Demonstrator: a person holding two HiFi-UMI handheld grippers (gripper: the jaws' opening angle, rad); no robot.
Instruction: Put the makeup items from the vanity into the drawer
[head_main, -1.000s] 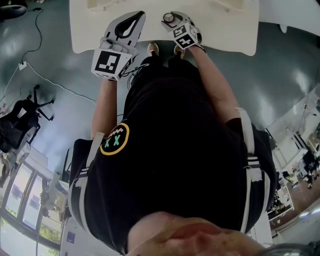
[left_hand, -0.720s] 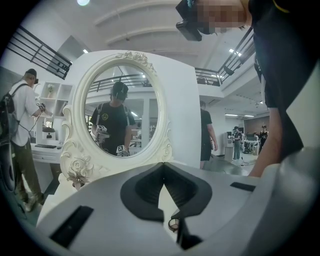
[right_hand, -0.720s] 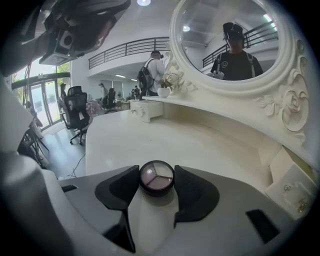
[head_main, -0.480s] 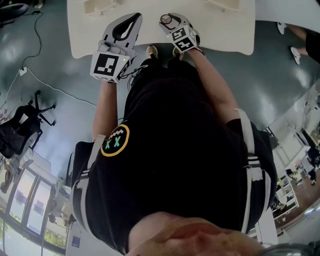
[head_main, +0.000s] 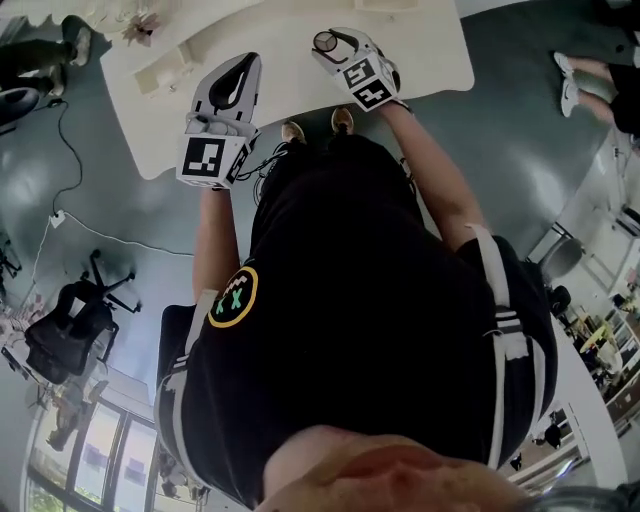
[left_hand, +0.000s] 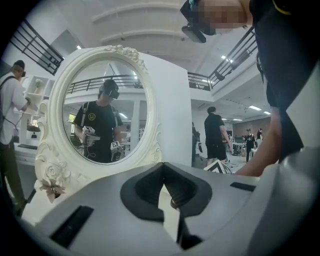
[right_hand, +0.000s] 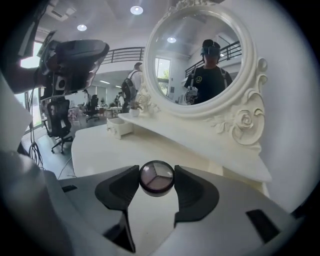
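A round eyeshadow compact with a dark rim sits between the pads of my right gripper, which is shut on it. In the head view that gripper holds the compact over the front part of the white vanity top. My left gripper hovers beside it to the left, jaws shut with nothing in them. Its tips meet in front of the oval mirror. A small white drawer box stands on the vanity's far left end.
The ornate mirror frame rises close on the right, with a raised shelf under it. An office chair and a cable lie on the floor to the left. Another person's feet show at upper right; people stand behind.
The head view has swung, so the vanity now shows tilted and further left. Both grippers stay over its front edge, and the right one still holds the compact.
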